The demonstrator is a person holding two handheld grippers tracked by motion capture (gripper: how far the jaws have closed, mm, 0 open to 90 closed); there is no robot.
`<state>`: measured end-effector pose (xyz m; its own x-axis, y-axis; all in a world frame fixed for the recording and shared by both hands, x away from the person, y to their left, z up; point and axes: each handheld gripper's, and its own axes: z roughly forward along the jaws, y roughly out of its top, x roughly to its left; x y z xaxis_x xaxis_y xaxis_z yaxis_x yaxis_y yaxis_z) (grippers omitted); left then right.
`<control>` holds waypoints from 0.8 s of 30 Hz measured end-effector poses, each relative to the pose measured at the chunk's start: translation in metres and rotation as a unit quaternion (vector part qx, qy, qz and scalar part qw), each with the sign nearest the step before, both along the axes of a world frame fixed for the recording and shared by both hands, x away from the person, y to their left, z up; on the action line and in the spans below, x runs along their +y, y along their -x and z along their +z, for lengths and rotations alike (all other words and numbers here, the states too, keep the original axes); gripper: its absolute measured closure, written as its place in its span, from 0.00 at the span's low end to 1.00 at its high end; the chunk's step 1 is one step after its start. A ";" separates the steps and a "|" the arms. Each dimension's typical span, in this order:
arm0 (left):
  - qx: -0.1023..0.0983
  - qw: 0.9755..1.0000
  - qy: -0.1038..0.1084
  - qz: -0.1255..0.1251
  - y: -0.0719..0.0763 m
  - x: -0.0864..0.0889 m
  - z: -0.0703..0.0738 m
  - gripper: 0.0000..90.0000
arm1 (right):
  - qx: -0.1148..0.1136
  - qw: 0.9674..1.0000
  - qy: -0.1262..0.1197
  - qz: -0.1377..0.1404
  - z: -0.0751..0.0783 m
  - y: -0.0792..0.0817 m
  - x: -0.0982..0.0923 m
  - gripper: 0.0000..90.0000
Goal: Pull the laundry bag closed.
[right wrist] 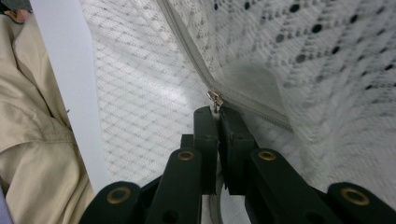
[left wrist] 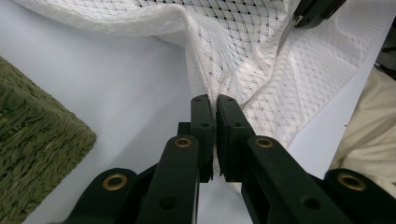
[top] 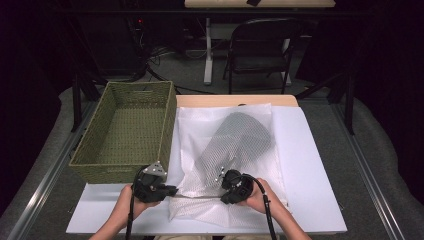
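Mesh laundry bag lies flat on the white table, just right of the wicker basket, zipper running along its near edge between both grippers. Right gripper is clamped on the zipper pull, so it's closest. Left gripper pinches the bag's fabric edge, probably anchoring it so the zip can slide.

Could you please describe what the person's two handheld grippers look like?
Both the left gripper and right gripper are black, with two flat jaws on linked bars bearing brass-coloured pivot rings. A black cable trails from each; the left carries a grey three-cornered plate.
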<state>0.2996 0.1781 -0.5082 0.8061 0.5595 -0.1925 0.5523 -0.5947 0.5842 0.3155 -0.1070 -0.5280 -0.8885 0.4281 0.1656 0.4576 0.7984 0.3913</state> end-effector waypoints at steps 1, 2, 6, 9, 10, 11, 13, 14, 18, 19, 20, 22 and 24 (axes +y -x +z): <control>0.000 1.000 -0.001 0.000 0.000 0.000 0.000 0.96 | -0.003 1.000 -0.001 0.002 0.000 -0.001 -0.001 0.96; 0.000 1.000 -0.001 0.000 0.000 0.000 0.000 0.96 | -0.005 1.000 0.003 0.004 0.000 -0.001 -0.002 0.96; -0.001 1.000 -0.002 0.001 0.000 0.001 0.000 0.96 | -0.004 1.000 0.006 -0.002 0.001 -0.001 -0.004 0.96; -0.001 1.000 -0.003 0.001 0.000 0.001 0.000 0.96 | -0.005 1.000 0.009 -0.003 0.001 -0.001 -0.006 0.96; -0.003 1.000 -0.005 0.000 0.000 0.001 0.000 0.96 | -0.005 1.000 0.011 -0.004 0.002 -0.001 -0.007 0.96; -0.001 1.000 -0.003 0.002 0.000 0.001 0.000 0.96 | -0.006 1.000 0.010 -0.006 0.002 -0.001 -0.009 0.96; -0.001 1.000 -0.004 0.001 0.000 0.002 0.000 0.96 | -0.005 1.000 0.012 -0.010 0.002 -0.001 -0.011 0.96; -0.002 1.000 -0.004 0.002 -0.001 0.002 0.000 0.96 | -0.005 1.000 0.014 -0.010 0.003 -0.002 -0.012 0.96; 0.000 1.000 -0.004 0.002 -0.001 0.002 0.000 0.96 | -0.006 1.000 0.017 -0.015 0.003 -0.002 -0.015 0.96; -0.002 1.000 -0.005 0.001 -0.001 0.002 0.000 0.96 | -0.005 1.000 0.017 -0.013 0.003 -0.002 -0.016 0.96; -0.002 1.000 -0.006 0.001 -0.001 0.002 0.000 0.96 | -0.005 1.000 0.017 -0.016 0.003 -0.002 -0.017 0.96; -0.002 1.000 -0.006 0.001 -0.001 0.002 0.000 0.96 | -0.006 1.000 0.020 -0.017 0.003 -0.002 -0.019 0.96; 0.000 1.000 -0.005 0.003 -0.001 0.002 0.000 0.96 | -0.005 1.000 0.020 -0.019 0.004 -0.002 -0.022 0.96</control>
